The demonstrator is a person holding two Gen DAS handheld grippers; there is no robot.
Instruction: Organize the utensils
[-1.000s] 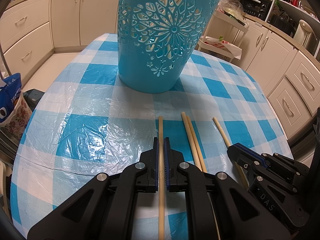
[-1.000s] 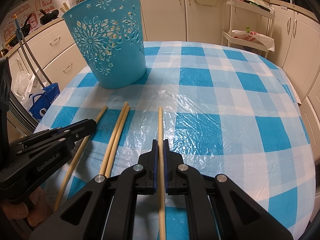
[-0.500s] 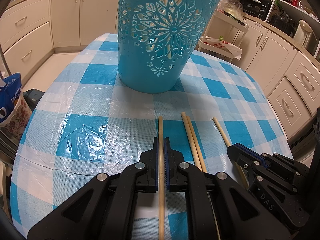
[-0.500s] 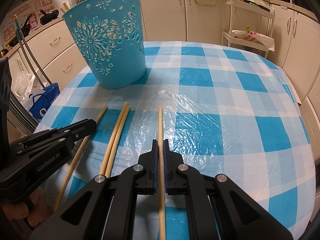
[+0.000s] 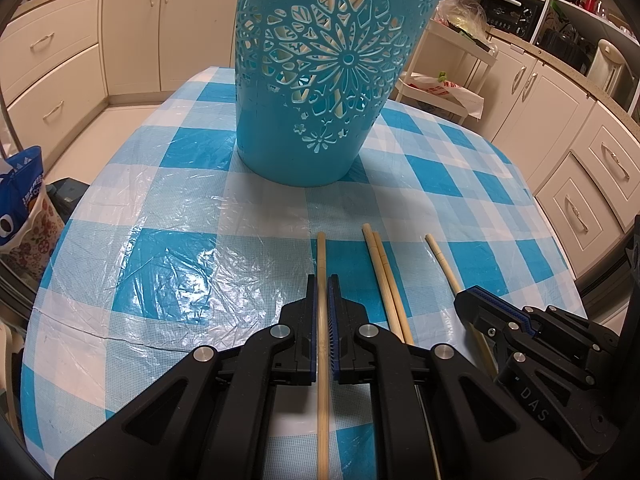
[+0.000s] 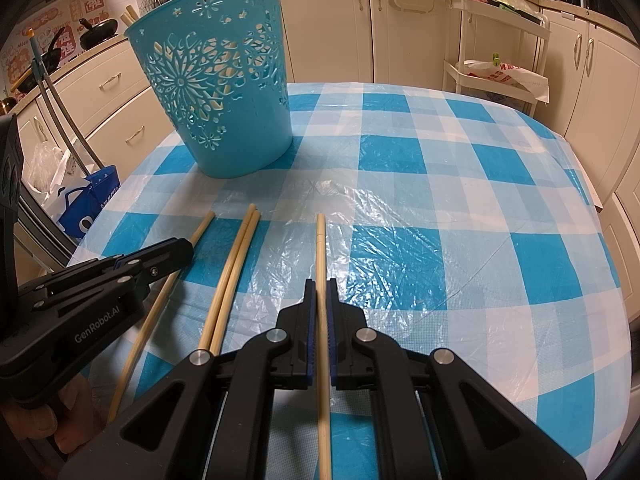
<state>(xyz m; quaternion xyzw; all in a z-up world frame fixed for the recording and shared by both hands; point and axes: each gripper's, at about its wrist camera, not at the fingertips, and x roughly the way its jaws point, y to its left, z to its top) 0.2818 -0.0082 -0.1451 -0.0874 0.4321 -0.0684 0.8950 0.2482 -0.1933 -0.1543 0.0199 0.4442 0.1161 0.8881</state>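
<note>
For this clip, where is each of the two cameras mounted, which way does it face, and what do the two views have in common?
Left wrist: sits on the left hand-held gripper, looks down its fingers at the checked table and blue basket; its jaws clamp the leftmost chopstick; the right hand-held gripper shows at right.
Right wrist: sits on the right hand-held gripper, same heading; its jaws clamp the rightmost chopstick; the left hand-held gripper and a hand show at left.
Shared: basket, table, chopstick pair, both held chopsticks.

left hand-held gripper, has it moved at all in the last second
No. The left hand-held gripper sits at the same spot against the blue basket, shut on its chopstick.
</note>
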